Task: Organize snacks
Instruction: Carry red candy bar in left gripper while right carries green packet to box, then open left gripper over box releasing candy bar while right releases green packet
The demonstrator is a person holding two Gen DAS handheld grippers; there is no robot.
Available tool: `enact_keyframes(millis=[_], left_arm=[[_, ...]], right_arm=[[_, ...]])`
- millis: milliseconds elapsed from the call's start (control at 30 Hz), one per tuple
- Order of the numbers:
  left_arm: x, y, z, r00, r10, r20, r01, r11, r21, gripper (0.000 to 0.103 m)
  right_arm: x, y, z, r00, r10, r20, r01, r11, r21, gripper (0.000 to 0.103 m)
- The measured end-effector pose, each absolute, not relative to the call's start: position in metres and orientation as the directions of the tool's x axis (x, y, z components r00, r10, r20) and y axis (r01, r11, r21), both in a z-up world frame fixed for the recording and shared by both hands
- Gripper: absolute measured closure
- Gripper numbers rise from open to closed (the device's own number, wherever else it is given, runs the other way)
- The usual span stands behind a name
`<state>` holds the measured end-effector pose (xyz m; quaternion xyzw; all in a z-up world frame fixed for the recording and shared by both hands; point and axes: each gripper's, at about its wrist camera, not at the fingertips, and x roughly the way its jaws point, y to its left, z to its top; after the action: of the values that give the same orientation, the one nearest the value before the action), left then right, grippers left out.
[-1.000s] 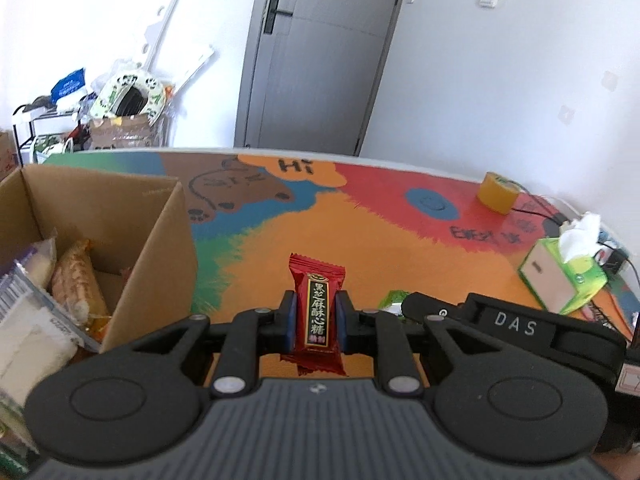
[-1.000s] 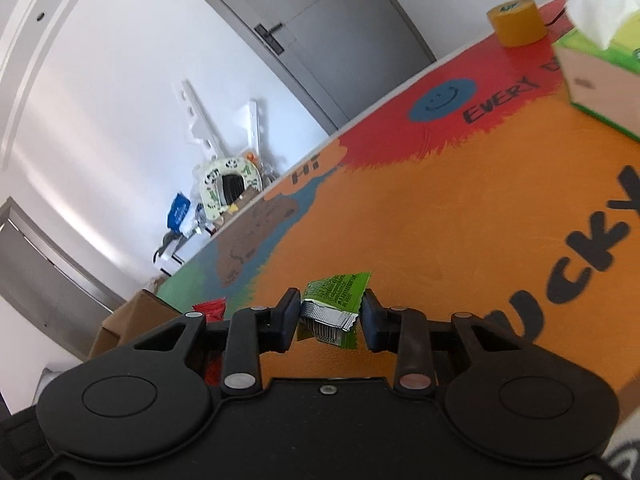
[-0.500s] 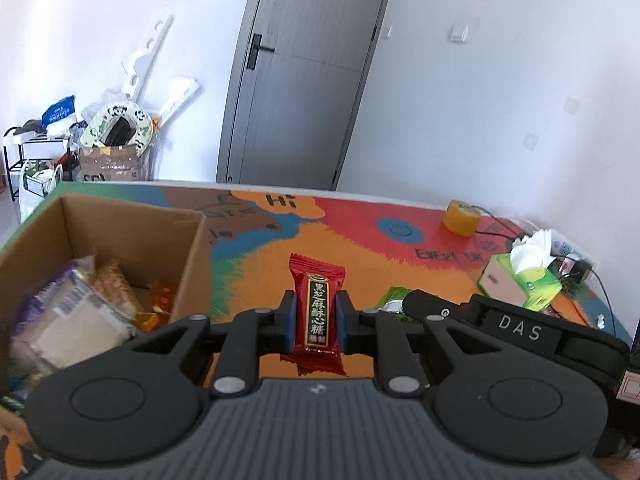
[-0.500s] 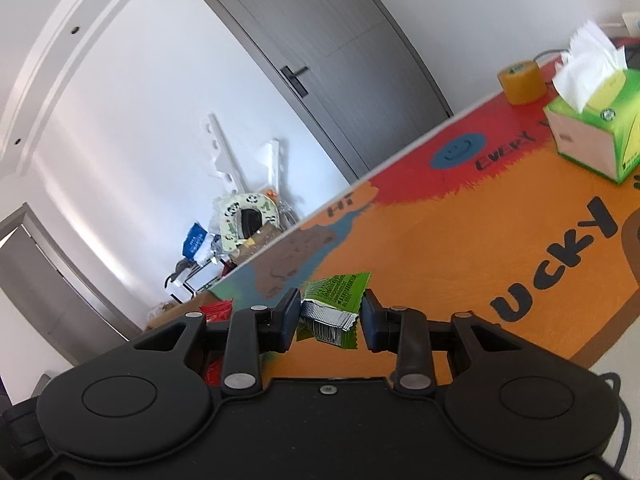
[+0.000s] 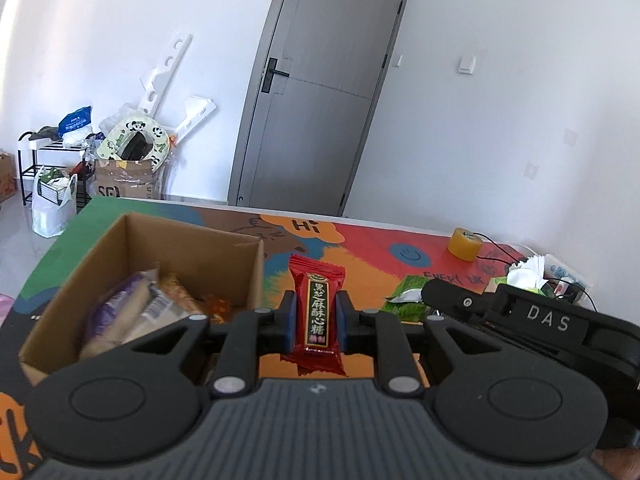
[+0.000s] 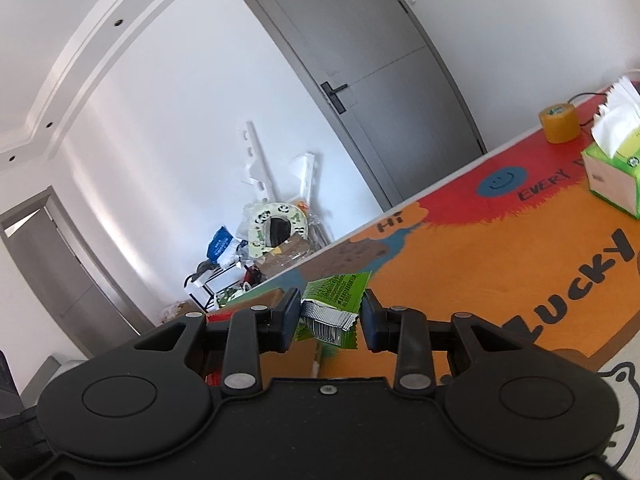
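Worktop [image 5: 400, 240] covered in colourful printed mat. Open cardboard box [image 5: 248, 264] of snacks at left; tape roll [image 5: 464, 243] and tissue box [image 6: 612, 176] at far right, near each other.

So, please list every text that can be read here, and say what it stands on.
"黑芝麻酥心糖": red candy wrapper in the left gripper.
"DAS": black right gripper body.
"Hi", "EVERY", "LUCKY": colourful printed table mat.
"SF": brown cardboard carton on the floor.
Green snack packet: barcode digits too small to read.
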<state>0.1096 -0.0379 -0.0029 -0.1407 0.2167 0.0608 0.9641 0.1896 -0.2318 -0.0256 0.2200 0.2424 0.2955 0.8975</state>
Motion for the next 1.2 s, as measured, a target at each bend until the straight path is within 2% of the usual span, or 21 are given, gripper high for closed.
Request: enact_keyframes(millis=[333,867,1067,1200], left_arm=[[0.087,-0.005,0.001,0.902,0.080,-0.425,-0.202,0.946,-0.252,0.084],[0.073,0.057,-0.017,0.881,0.119,-0.457,-0.283,0.908,-0.308,0.084],[0.068,0.070,-0.019,0.872,0.137,-0.470,-0.315,0.892,-0.325,0.079],[0.062,0.077,-0.018,0.873,0.127,-0.470,-0.313,0.886,-0.343,0.067]], right_arm=[[0.173,-0.210,-0.013,0.686,0.668,-0.287,-0.482,0.714,0.508,0.070],[0.158,-0.150,-0.008,0.618,0.707,-0.342,-0.562,0.702,0.436,0.070],[0.150,-0.132,-0.004,0.602,0.709,-0.366,-0.585,0.704,0.403,0.069],[0.145,-0.125,-0.003,0.605,0.694,-0.391,-0.583,0.720,0.376,0.069]])
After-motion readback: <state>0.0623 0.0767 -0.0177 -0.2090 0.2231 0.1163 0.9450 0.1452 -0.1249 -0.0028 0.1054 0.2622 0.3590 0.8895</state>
